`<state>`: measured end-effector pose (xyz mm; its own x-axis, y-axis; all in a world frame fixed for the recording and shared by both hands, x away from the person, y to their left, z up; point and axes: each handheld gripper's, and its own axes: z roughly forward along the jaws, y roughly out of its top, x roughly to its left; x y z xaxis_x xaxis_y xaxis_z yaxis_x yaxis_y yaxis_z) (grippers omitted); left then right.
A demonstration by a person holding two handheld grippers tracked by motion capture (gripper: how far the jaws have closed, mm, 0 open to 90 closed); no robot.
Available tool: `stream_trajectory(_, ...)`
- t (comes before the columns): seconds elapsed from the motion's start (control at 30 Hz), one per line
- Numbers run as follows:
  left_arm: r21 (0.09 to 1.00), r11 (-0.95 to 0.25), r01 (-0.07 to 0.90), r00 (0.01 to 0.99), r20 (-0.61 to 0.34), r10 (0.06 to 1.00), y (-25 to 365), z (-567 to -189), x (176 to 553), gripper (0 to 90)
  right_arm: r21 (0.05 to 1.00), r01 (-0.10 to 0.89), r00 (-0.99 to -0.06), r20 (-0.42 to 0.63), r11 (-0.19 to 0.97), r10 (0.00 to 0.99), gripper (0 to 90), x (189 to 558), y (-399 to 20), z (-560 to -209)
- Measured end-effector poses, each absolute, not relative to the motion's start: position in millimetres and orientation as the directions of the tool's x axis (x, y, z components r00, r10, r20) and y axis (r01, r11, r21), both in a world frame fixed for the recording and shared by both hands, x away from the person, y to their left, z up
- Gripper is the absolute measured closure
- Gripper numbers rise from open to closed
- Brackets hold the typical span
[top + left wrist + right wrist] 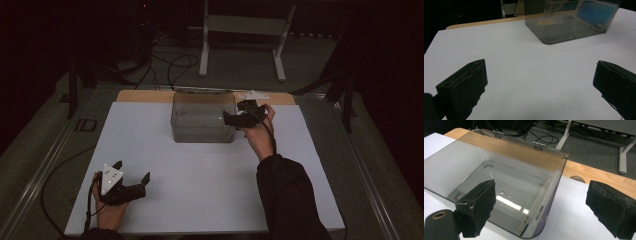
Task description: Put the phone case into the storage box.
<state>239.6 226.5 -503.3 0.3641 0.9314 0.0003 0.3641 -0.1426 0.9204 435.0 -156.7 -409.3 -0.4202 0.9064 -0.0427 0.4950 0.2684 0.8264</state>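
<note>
The right gripper [231, 119] is held wide open at the right wall of the clear box [202, 122]; the left gripper [131, 177], also open, is rested well apart on the worktop [200, 175].

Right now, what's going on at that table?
A person is working at a white table with a hand-held gripper in each hand. The right hand-held gripper sits at the right side of a clear smoky plastic box, its jaws open, one over the inside and one outside the wall, not pressing on it. A phone-like thing stands against a wall of the box. The left hand-held gripper rests near the table's front left, open and holding nothing.
</note>
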Motion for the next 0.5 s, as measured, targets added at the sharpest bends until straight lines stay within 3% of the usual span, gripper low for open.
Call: stream_trajectory(0.5,0.920,-0.142,0.366,0.364,-0.001,0.931,226.3,-503.8,239.7,0.4,0.853,0.450,-0.413,-0.065,0.265,0.908,8.8,398.3,-182.0,-406.0)
